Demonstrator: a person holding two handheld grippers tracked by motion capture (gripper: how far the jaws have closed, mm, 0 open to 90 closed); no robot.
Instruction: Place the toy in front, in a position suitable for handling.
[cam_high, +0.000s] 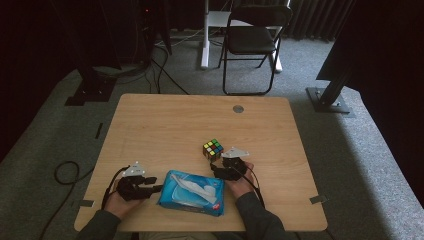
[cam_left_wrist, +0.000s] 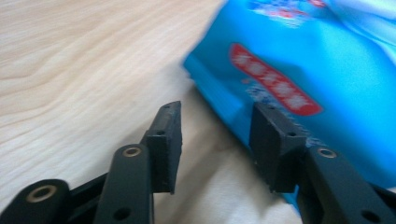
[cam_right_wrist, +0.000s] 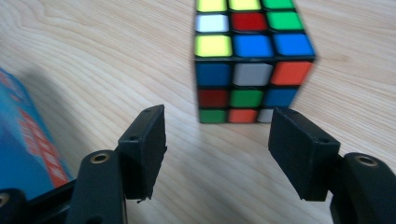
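Lying near the counter's (cam_high: 165, 120) front edge between the 2 hands, the blue wipes pack (cam_high: 192, 192) showed a pale flap on top and a red label along 1 side. The left claw (cam_high: 156, 189) sat at its 9 o'clock, jaws parted and empty, 1 jaw against the pack's corner without pinching it. The right claw (cam_right_wrist: 215, 149) stood open and empty too, aimed at the scrambled colour cube (cam_high: 213, 148), which stood upright at the pack's 1 o'clock, just beyond the jaw tips and not between them. Nothing else crowded either claw. A small round metal cap (cam_high: 238, 108) was set into the counter at 12 o'clock, well apart. A folding chair (cam_high: 252, 40) stood on the floor beyond the counter. Bare wood ran wide across the far half.
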